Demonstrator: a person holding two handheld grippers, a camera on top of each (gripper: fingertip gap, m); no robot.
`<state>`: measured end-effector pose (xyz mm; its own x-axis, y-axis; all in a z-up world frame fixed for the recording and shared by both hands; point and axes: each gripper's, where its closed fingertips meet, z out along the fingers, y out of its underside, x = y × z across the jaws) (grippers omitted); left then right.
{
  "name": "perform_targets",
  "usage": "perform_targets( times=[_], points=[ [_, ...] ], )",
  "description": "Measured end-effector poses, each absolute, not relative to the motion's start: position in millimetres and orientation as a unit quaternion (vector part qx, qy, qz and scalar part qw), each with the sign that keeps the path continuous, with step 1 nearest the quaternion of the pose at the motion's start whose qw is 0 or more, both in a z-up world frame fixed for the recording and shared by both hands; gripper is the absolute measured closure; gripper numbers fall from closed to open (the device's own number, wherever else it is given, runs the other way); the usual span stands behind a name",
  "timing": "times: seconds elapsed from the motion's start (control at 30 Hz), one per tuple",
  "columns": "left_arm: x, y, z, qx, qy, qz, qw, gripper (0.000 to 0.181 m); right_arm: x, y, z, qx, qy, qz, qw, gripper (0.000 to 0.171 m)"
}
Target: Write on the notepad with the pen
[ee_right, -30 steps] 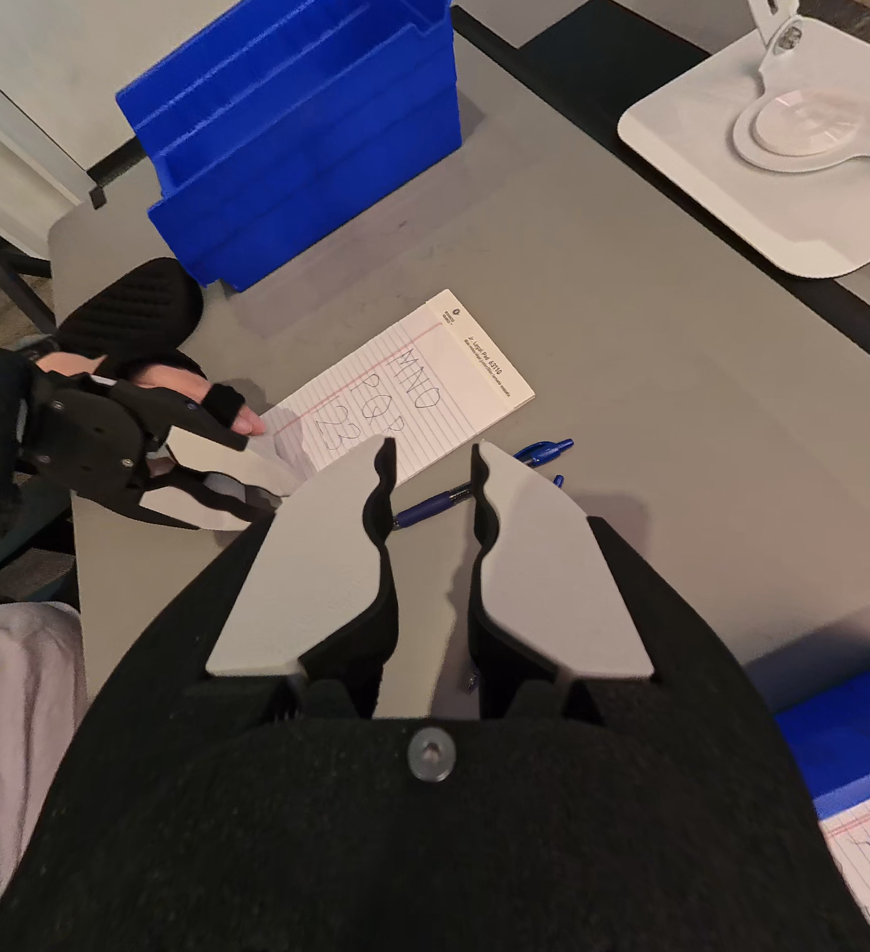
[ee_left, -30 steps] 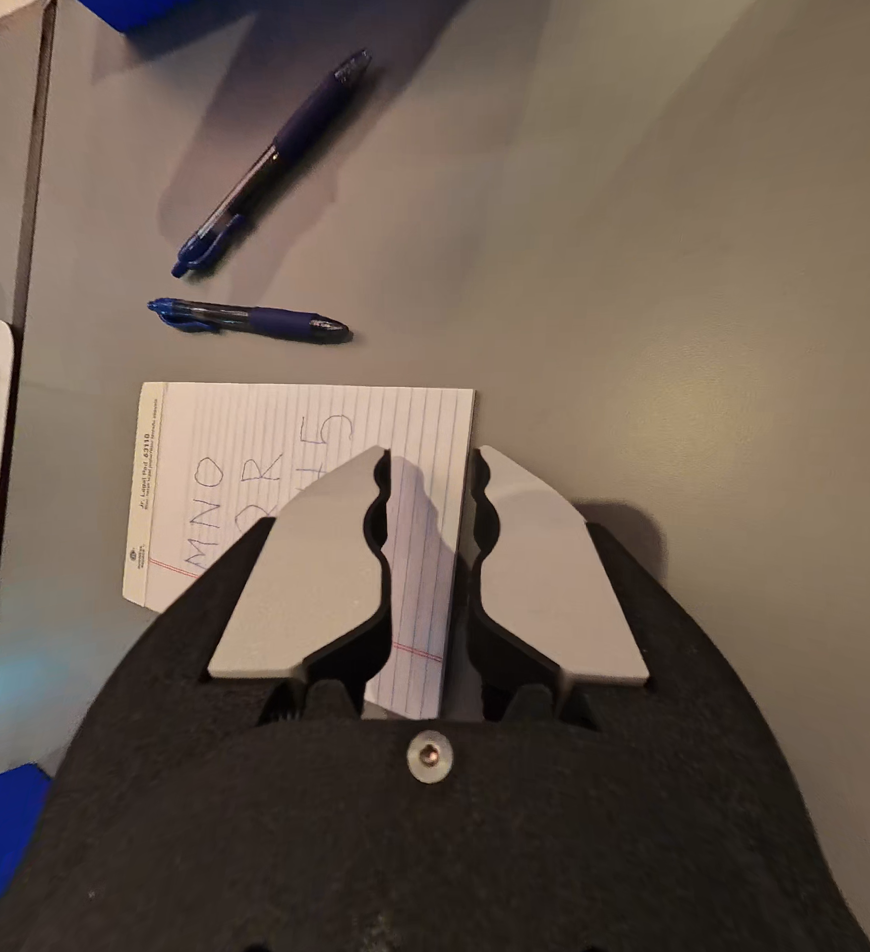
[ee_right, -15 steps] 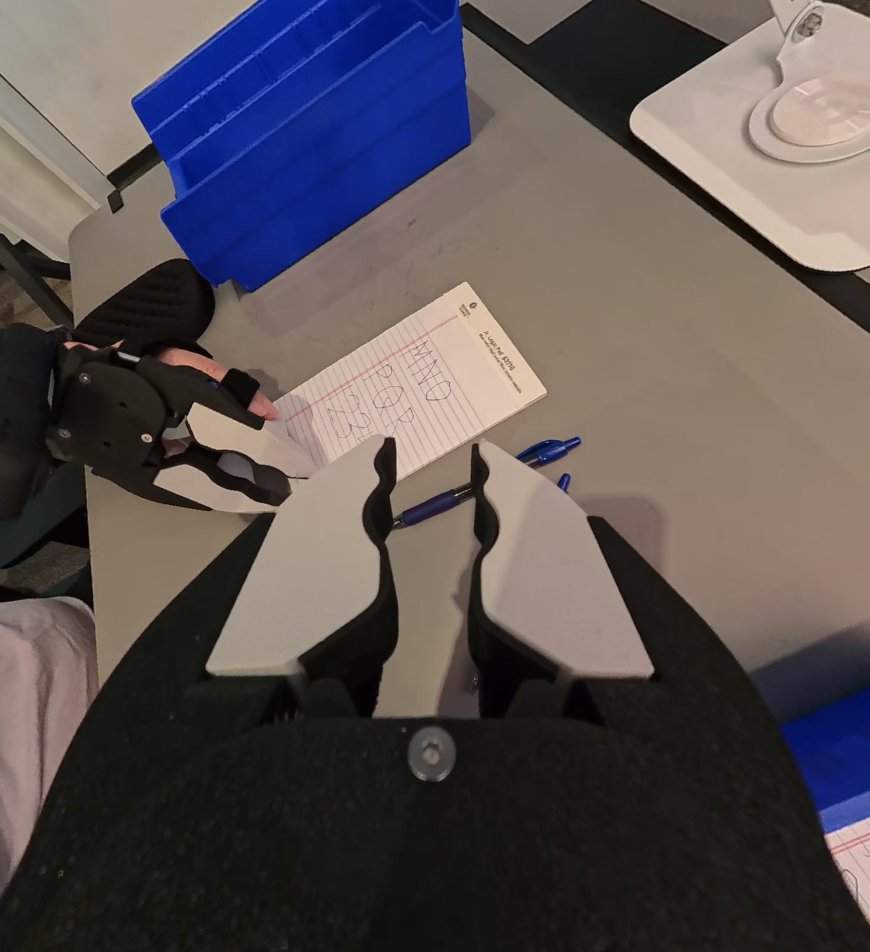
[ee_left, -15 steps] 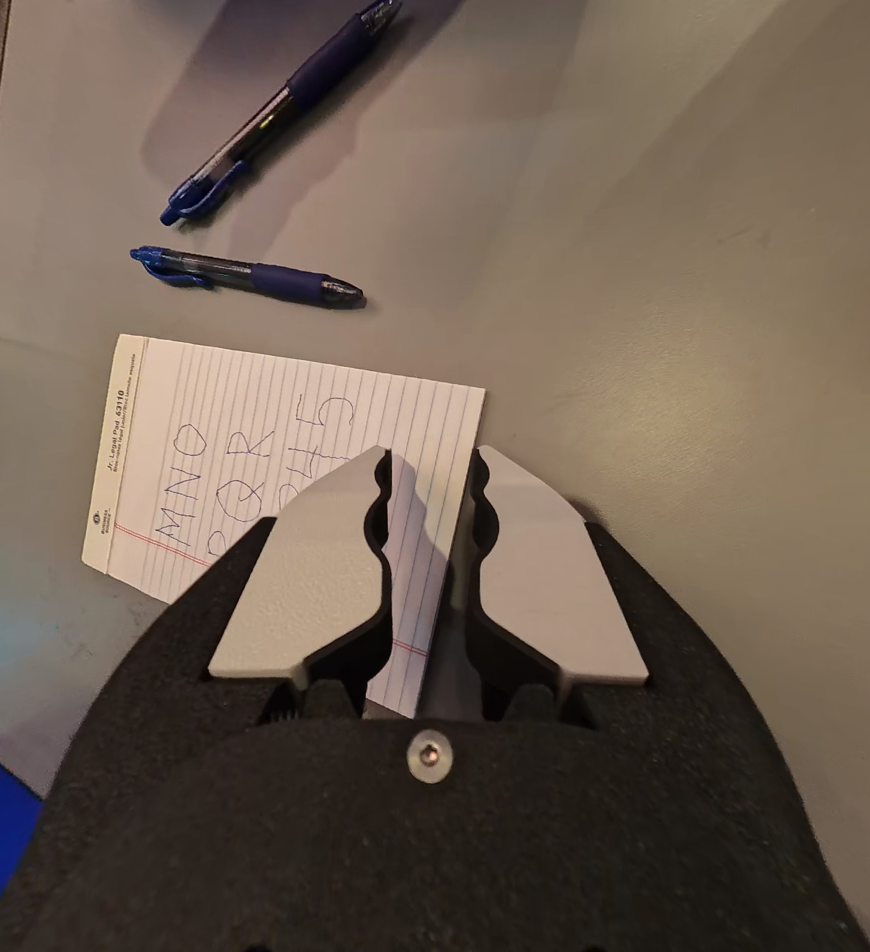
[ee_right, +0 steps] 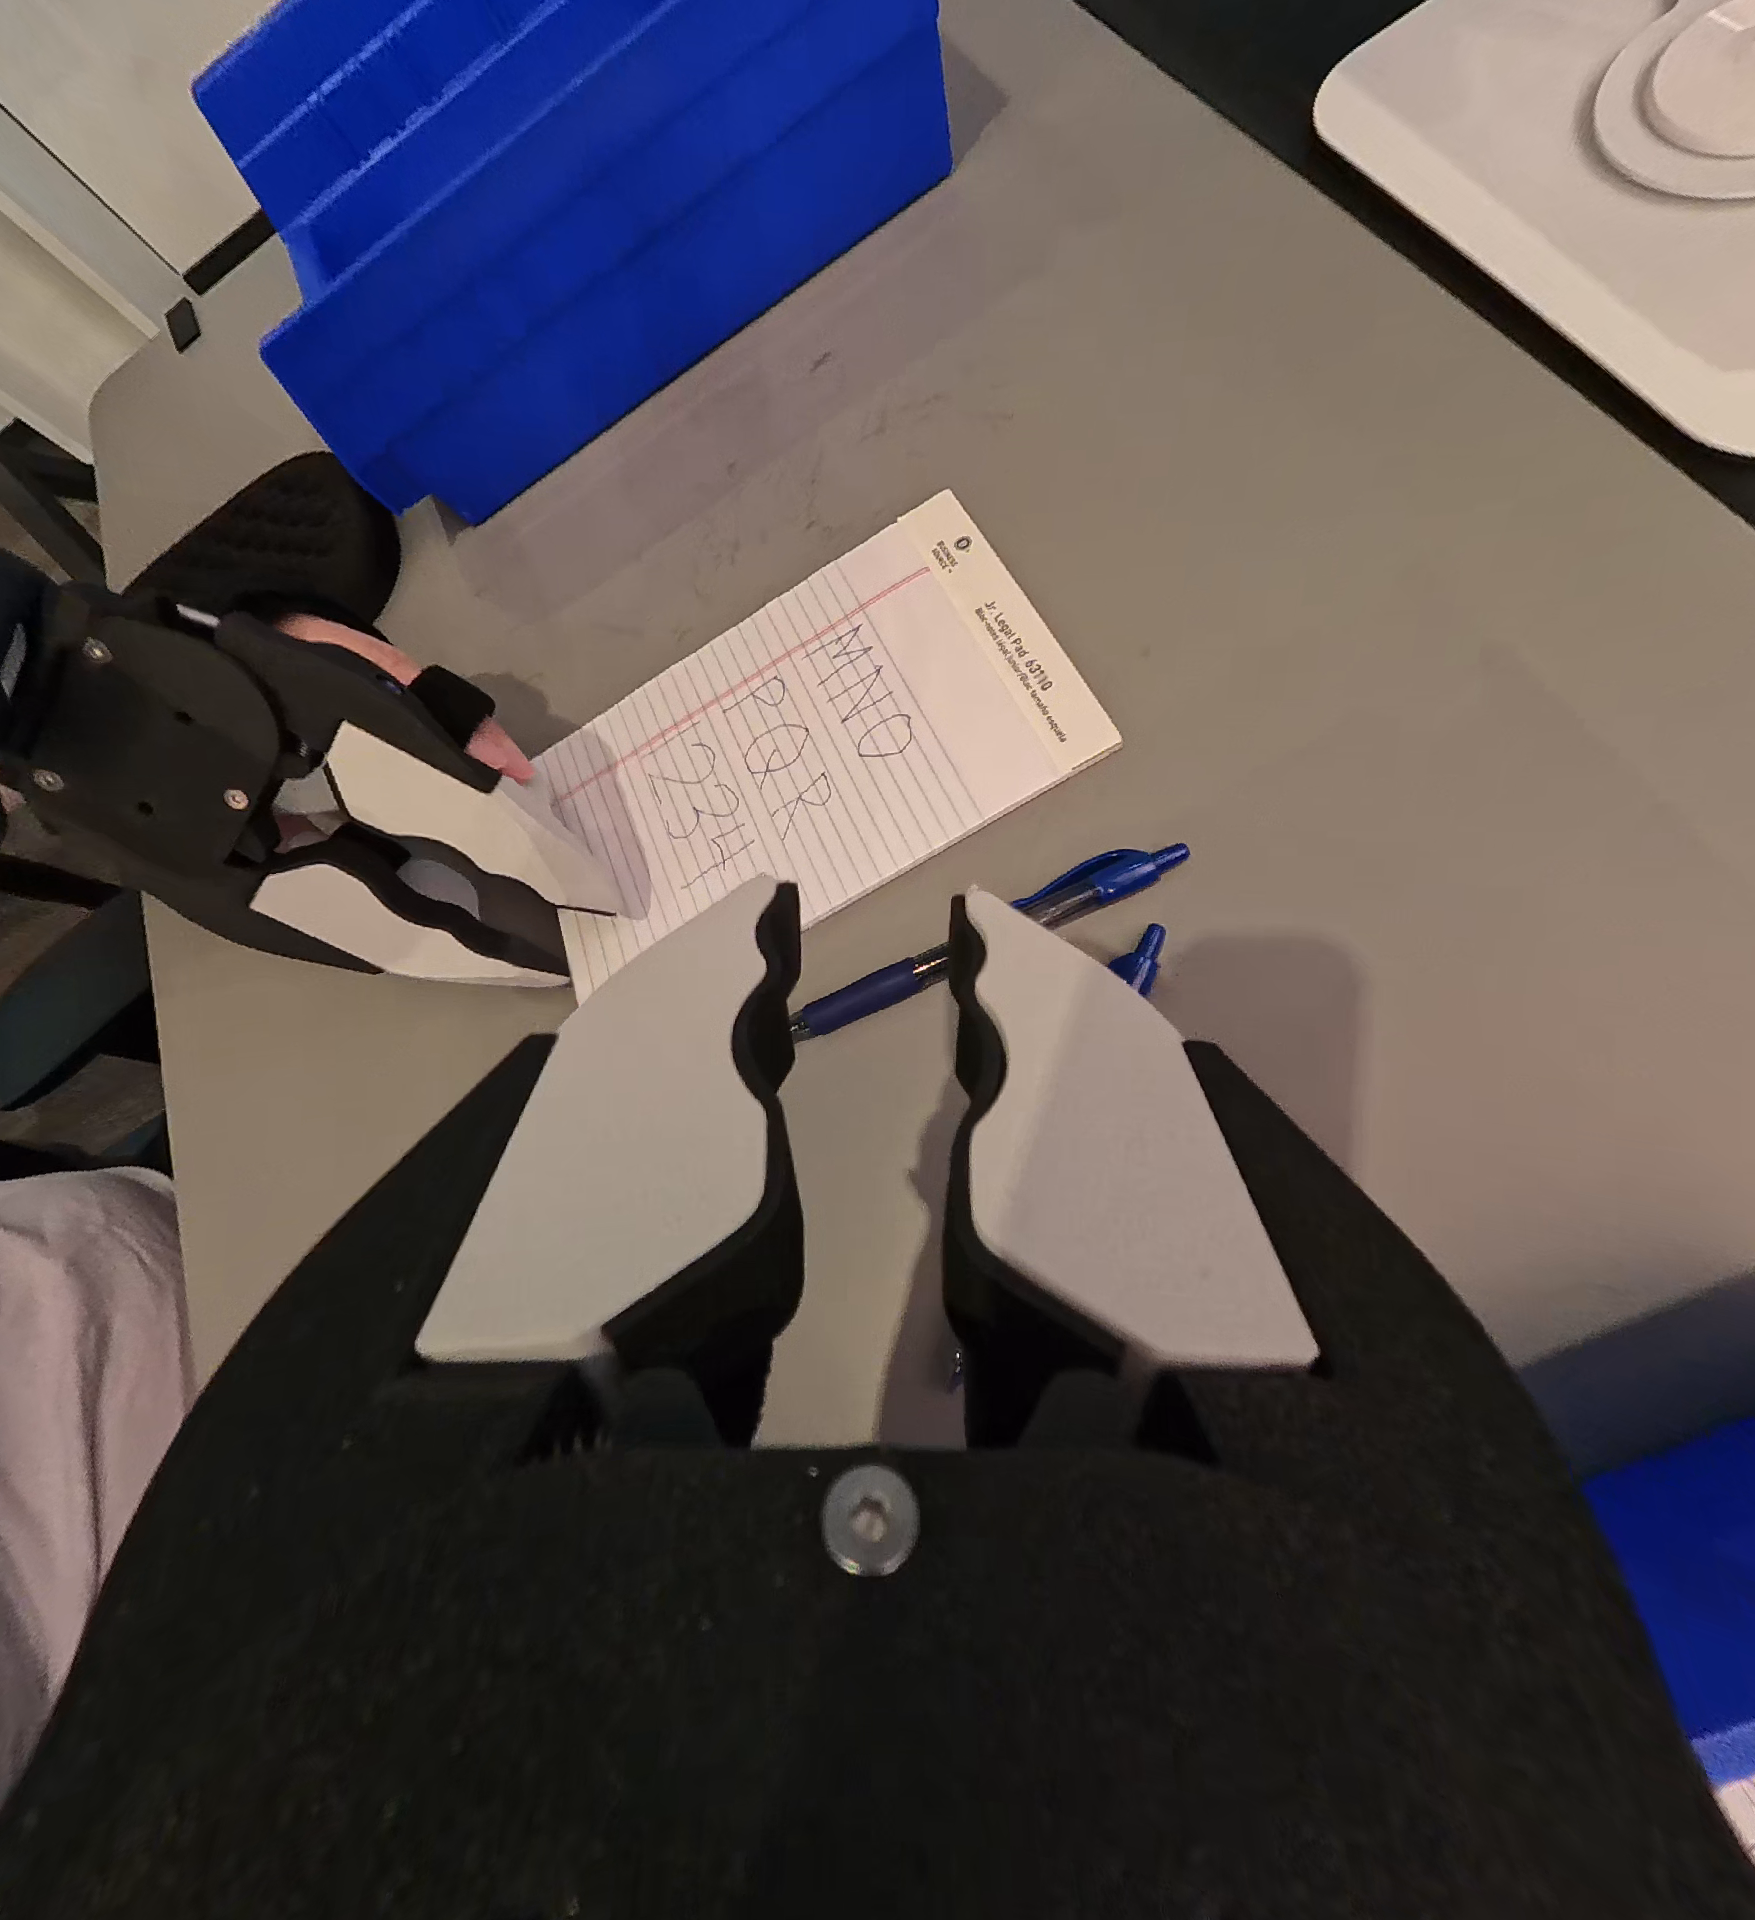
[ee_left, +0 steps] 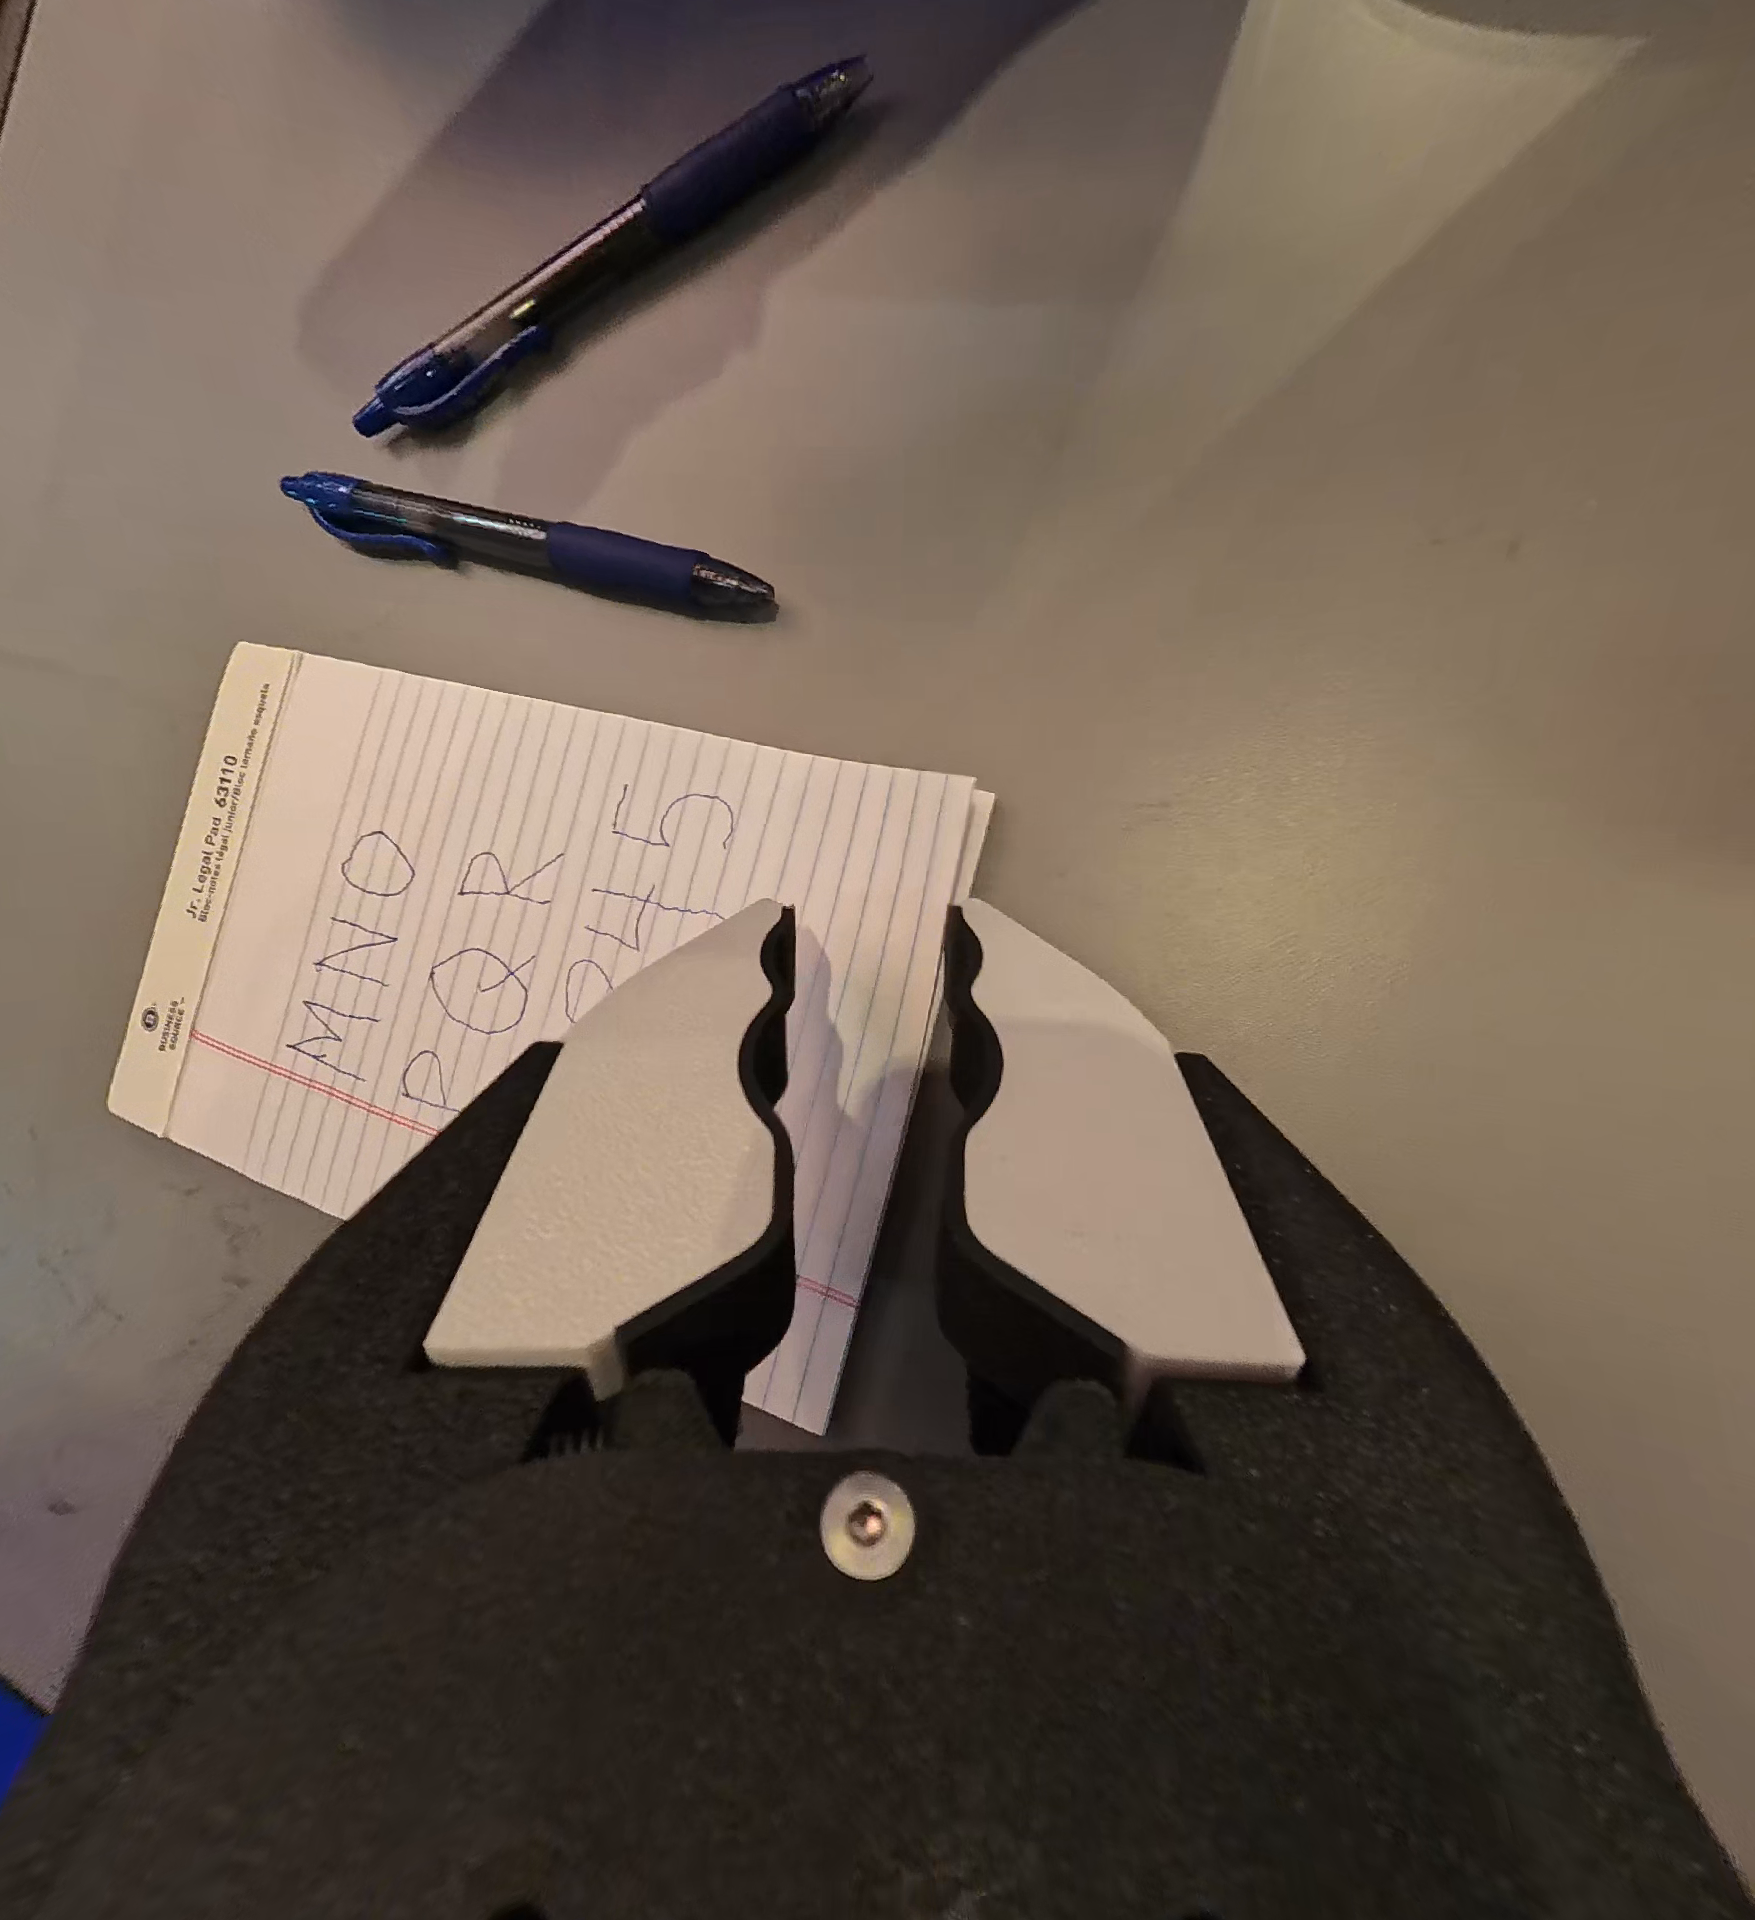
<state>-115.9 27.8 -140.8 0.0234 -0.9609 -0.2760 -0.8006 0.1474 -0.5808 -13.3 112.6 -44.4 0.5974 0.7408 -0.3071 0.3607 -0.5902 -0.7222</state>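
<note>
notepad (ee_left: 499, 935) — now more askew under left hand-held gripper (ee_left: 868, 914)

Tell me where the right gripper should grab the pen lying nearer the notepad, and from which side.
Take the nearer pen by its dark blue rubber sleeve, just behind the tip. It lies flat on the table, clear of the notepad and the other pen, so come straight down with the right gripper, fingers across the barrel. The sleeve probably slips least and suits writing.

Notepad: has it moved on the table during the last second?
No, as far as I can tell. Against the nearer pen, the notepad keeps about the same gap and angle; both tilt together in the left wrist view, so the view turned.
</note>
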Motion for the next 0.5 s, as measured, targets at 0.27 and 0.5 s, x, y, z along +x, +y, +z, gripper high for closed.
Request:
perform_targets(
  times=[0.27,0.5],
  points=[
    [-119.4,33.3,-134.9,-0.662,0.658,-0.166,0.317,0.155,-28.1,100.9,-54.6,-0.832,-0.360,0.322,0.273,0.145],
    [-121.8,35.1,-136.1,-0.672,0.644,-0.187,0.313,0.156,-55.0,37.2,-84.0,-0.763,-0.501,0.387,0.127,0.149]
  ],
)
